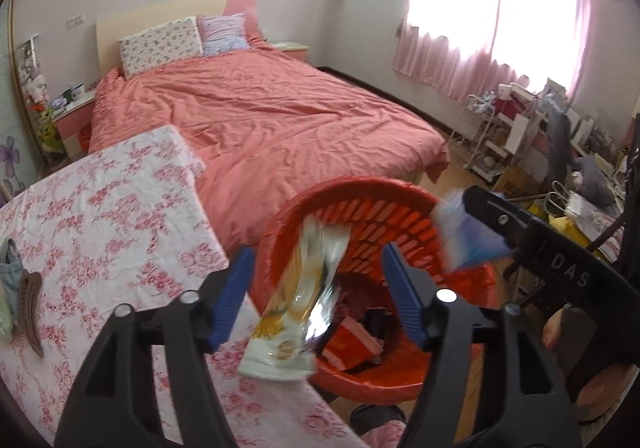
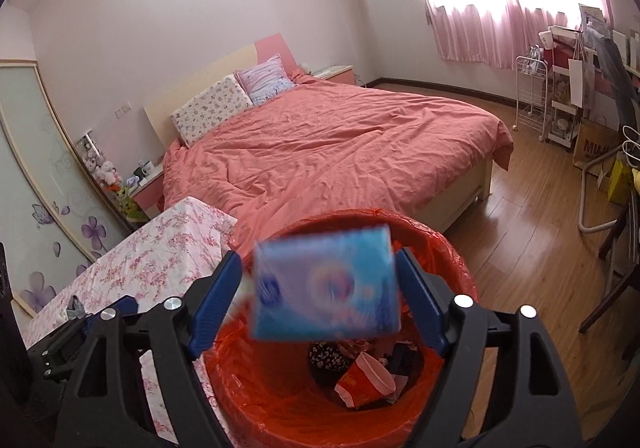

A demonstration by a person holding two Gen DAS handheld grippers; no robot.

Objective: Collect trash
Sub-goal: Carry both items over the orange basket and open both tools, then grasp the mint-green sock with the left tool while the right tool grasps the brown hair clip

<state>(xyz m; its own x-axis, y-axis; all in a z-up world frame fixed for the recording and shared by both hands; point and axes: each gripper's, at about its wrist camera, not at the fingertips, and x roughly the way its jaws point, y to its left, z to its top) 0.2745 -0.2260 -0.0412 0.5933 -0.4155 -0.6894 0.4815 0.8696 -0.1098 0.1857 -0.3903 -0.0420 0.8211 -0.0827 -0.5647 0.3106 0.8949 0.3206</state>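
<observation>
Wrappers: yellow-white packet (image 1: 298, 312) is hanging upright between spread left jaws, blue pack (image 2: 326, 284) lying crosswise between spread right jaws (apparently released), both directly over the red bin (image 2: 460, 272).

Bedroom beyond the work area

A bed (image 2: 340, 136) with a salmon cover lies at twelve o'clock; pink curtains (image 2: 500, 8) hang at two o'clock; a floral-clothed table (image 1: 100, 216) sits at nine o'clock.

Beside the salmon-pink bed (image 2: 340, 136) stands an orange-red bin (image 2: 448, 248) with a red liner. Above it blur a blue packet (image 2: 326, 288) and a yellow-and-white wrapper (image 1: 296, 312). Beside it, a pink-flowered white cloth (image 1: 100, 208).
</observation>
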